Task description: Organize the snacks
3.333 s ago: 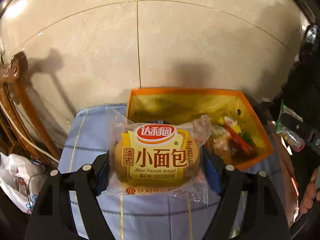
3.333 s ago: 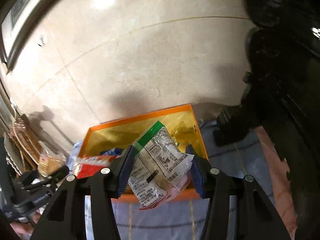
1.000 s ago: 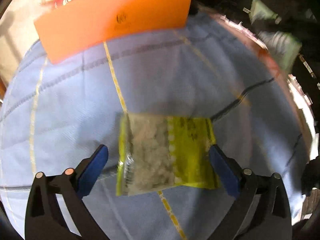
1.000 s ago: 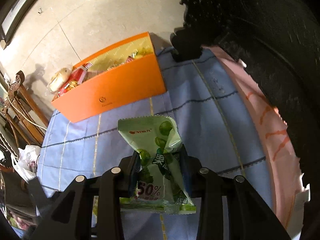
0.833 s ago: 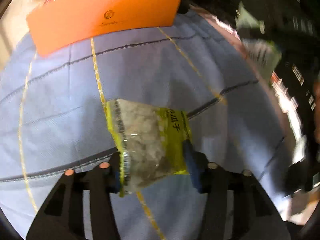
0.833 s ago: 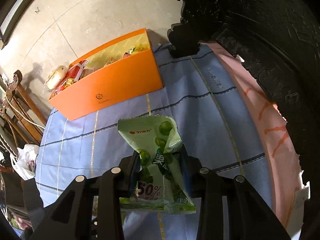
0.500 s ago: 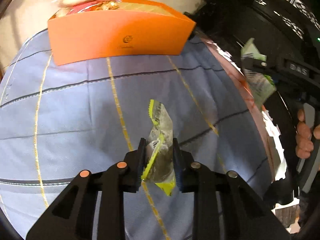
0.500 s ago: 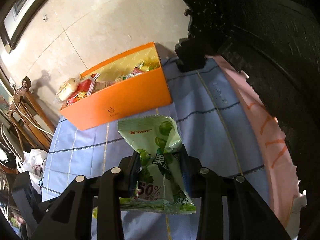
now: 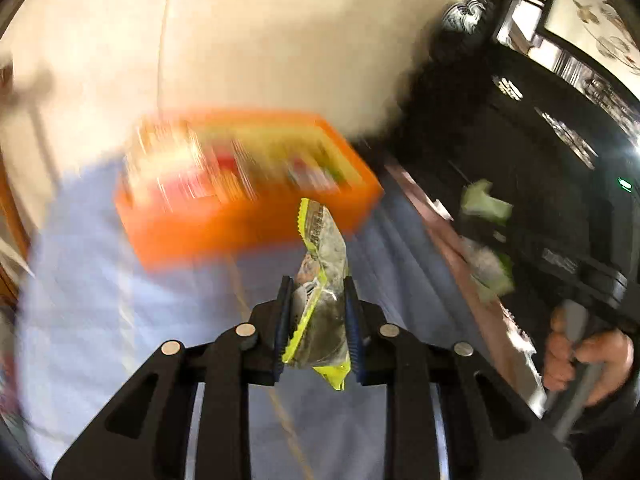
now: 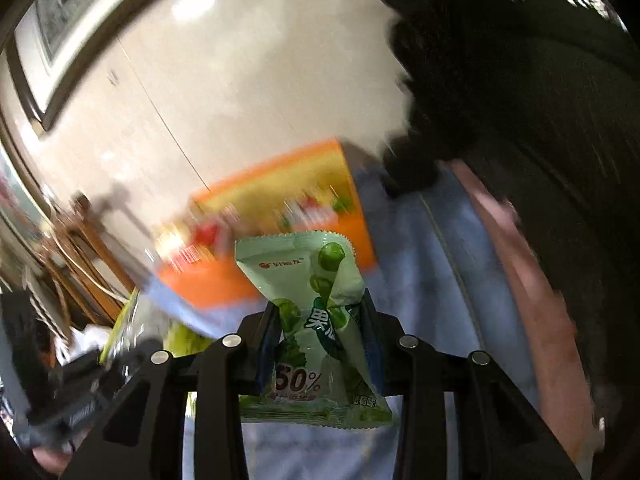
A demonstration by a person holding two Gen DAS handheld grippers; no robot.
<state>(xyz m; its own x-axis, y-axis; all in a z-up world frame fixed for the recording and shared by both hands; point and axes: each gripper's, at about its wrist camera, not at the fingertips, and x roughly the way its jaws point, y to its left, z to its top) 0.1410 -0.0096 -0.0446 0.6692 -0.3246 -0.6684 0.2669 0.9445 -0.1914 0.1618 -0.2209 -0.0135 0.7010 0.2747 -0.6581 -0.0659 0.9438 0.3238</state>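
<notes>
My left gripper [image 9: 316,292] is shut on a yellow and clear snack packet [image 9: 320,280] and holds it above the blue tablecloth [image 9: 100,300]. The orange box [image 9: 248,216], blurred, holds several snacks just beyond it. My right gripper [image 10: 320,312] is shut on a light green snack packet [image 10: 316,300] marked 50%, held above the cloth in front of the orange box [image 10: 224,280]. The right gripper and its green packet also show at the right of the left wrist view [image 9: 488,240].
A pale tiled floor [image 9: 260,48] lies behind the box. Dark carved furniture [image 9: 560,140] stands on the right. A wooden chair [image 10: 80,248] stands at the left. A pink table edge [image 10: 532,280] borders the cloth on the right.
My left gripper closed on the yellow packet, lifted it off the cloth and moved toward the orange box. My right gripper, still holding the green packet, also moved closer to the box.
</notes>
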